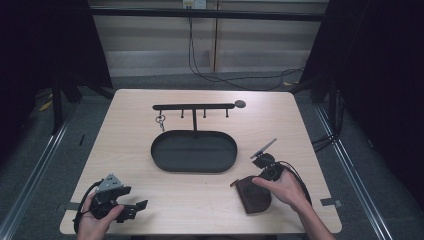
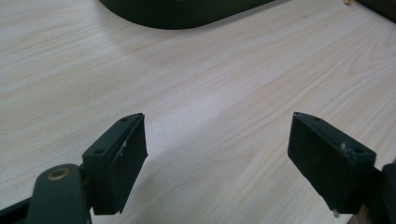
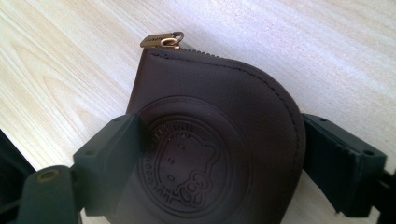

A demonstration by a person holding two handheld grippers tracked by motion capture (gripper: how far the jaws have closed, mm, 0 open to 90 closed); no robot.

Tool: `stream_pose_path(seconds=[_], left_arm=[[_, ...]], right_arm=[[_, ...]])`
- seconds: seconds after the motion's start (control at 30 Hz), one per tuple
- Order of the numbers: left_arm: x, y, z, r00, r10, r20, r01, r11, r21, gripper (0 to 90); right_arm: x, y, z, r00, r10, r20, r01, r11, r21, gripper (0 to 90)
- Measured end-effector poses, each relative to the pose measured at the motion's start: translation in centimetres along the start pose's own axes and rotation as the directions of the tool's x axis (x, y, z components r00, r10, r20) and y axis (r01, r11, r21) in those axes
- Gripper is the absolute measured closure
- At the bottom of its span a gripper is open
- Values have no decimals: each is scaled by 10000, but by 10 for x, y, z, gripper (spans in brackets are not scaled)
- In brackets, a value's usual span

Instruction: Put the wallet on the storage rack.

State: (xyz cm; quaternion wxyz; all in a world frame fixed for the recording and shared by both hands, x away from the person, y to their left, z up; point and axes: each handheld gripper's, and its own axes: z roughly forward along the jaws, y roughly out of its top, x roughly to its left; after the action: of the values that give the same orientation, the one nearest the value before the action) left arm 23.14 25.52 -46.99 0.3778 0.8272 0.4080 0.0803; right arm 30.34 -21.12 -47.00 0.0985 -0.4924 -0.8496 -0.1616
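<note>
Brown pouch (image 3: 205, 140), zip pull (image 3: 162, 40) away from right gripper (image 3: 219, 163)

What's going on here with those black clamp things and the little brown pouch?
A person at a wooden table holds a hand-held gripper in each hand. The right hand-held gripper has its jaws on either side of a brown zipped coin pouch lying flat near the table's front edge; whether they press it cannot be told. The left hand-held gripper is open over bare wood, holding nothing. Further back stand a dark oval tray and a hook rack with keys hanging from it.
</note>
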Motion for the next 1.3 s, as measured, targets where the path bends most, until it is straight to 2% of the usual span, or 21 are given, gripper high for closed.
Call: stream_pose_path(seconds=[0.2,0.23,0.27,0.3,0.33,0.43,0.47,0.73,0.77,0.8,0.83,0.87,0.9,1.07,1.3], left_arm=[[0,0,0,10000,37,-30,-37,10000,17,197],[0,1,0,9999,99,-27,-99,9999,75,197],[-1,1,0,9999,119,-26,-119,9999,92,197],[-1,1,0,9999,145,-40,-145,9999,59,197],[-2,1,1,9999,115,-37,-115,9999,32,197],[0,1,0,9998,188,-20,-188,9998,120,197],[0,1,0,9999,99,27,-100,9999,64,197],[0,0,0,10000,24,42,-24,10000,62,198],[0,0,0,10000,29,27,-29,10000,59,198],[0,0,-1,10000,49,10,-49,10000,25,199],[1,0,0,10000,29,62,-29,10000,29,199],[1,0,0,10000,29,62,-29,10000,29,199],[2,0,0,9999,-14,129,14,10000,38,199],[2,0,0,9998,-5,183,4,10000,35,198],[2,0,0,9999,-26,150,25,10000,41,199]], right_arm=[[4,2,-2,9993,-137,338,135,9999,60,192],[6,4,-5,9985,-221,505,222,9998,-5,290],[6,4,-5,9985,-221,505,222,9998,-5,290],[6,5,-9,9989,-203,426,210,9997,-150,391],[6,5,-12,9994,-212,274,223,9989,-405,434],[6,7,-13,9991,-225,362,234,9994,-245,455],[6,7,-13,9991,-225,362,234,9994,-245,455],[8,9,-20,9983,-277,511,298,9987,-414,557],[8,9,-22,9982,-251,546,275,9987,-425,593],[8,10,-24,9982,-270,538,299,9982,-526,702],[8,10,-26,9976,-330,611,371,9970,-681,730],[8,10,-26,9976,-330,611,371,9970,-681,730],[8,11,-29,9989,-196,421,226,9972,-713,750],[9,14,-31,9988,-286,407,312,9973,-664,768],[15,17,-42,9970,-421,647,462,9969,-634,793]])
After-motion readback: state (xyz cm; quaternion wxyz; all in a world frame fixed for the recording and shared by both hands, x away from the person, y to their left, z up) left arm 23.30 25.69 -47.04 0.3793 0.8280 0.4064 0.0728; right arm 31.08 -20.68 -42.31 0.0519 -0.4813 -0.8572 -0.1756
